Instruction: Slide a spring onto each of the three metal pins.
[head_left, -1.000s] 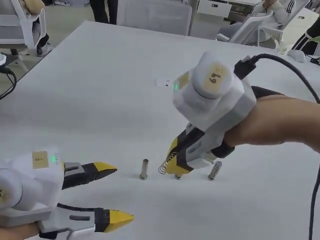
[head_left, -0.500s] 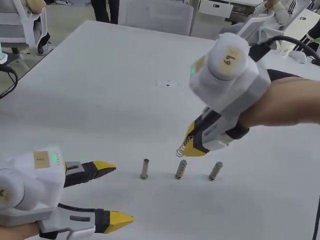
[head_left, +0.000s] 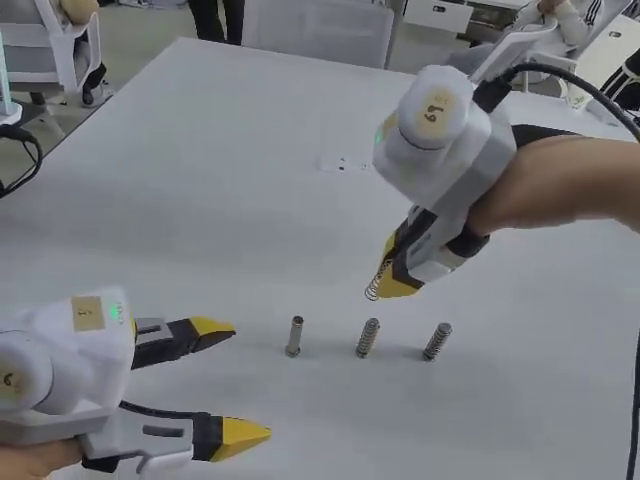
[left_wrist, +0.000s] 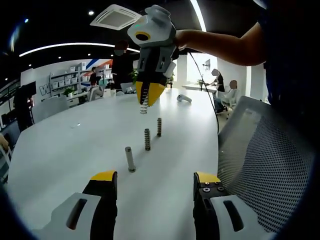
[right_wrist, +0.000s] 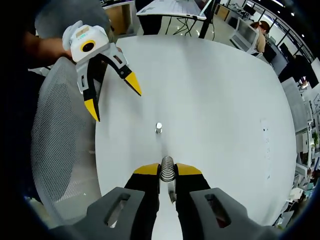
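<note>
Coiled steel springs, we count three: one spring (head_left: 377, 282) pinched in our right gripper's (head_left: 395, 287) fingers, two sleeving metal pins (head_left: 368, 338) (head_left: 437, 341) below them, beside one bare pin (head_left: 295, 336). Left gripper's (head_left: 243, 381) fingers gape wide.

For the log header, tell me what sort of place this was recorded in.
Probably an open-plan office or lab. A large white table serves as the workbench, a mesh office chair stands beside it, and shelving lines the far wall under a ceiling light strip.
</note>
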